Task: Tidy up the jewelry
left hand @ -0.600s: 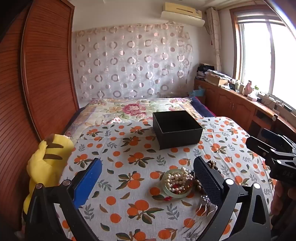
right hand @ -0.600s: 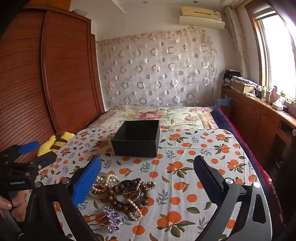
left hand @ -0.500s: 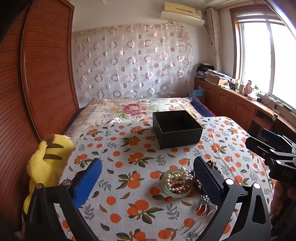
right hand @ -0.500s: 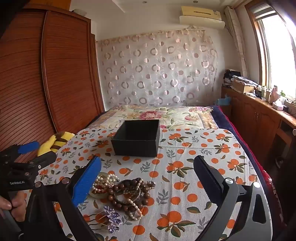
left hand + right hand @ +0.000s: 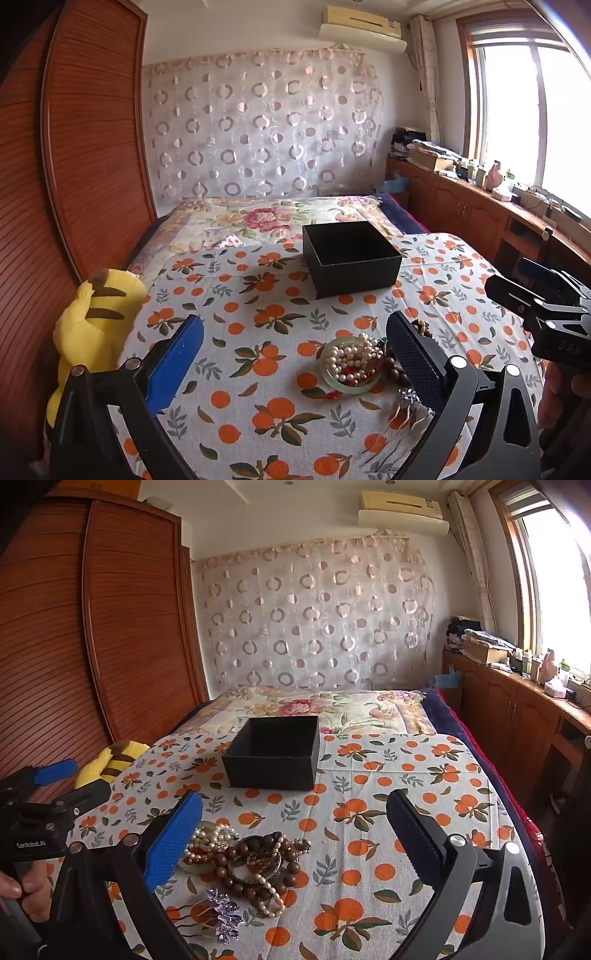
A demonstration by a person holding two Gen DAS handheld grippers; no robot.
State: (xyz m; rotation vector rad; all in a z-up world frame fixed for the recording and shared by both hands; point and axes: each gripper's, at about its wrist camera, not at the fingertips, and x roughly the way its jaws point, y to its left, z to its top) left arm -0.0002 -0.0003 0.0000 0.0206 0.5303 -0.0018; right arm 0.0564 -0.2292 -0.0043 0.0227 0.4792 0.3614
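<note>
An open, empty black box [image 5: 351, 258] [image 5: 273, 755] stands on the orange-print cloth. In front of it lies a jewelry pile: a small round dish of pearls [image 5: 351, 365], dark wooden bead bracelets [image 5: 258, 864], a pearl strand [image 5: 271, 893] and a silver-purple hair ornament [image 5: 223, 915]. My left gripper [image 5: 295, 354] is open and empty, held above the cloth left of the dish. My right gripper [image 5: 295, 834] is open and empty, above the cloth with the pile near its blue finger [image 5: 173, 842].
A yellow plush toy [image 5: 92, 332] lies at the cloth's left edge by the wooden wardrobe [image 5: 55, 184]. A floral blanket [image 5: 258, 218] lies behind the box. A wooden counter [image 5: 480, 206] with clutter runs along the right under the window.
</note>
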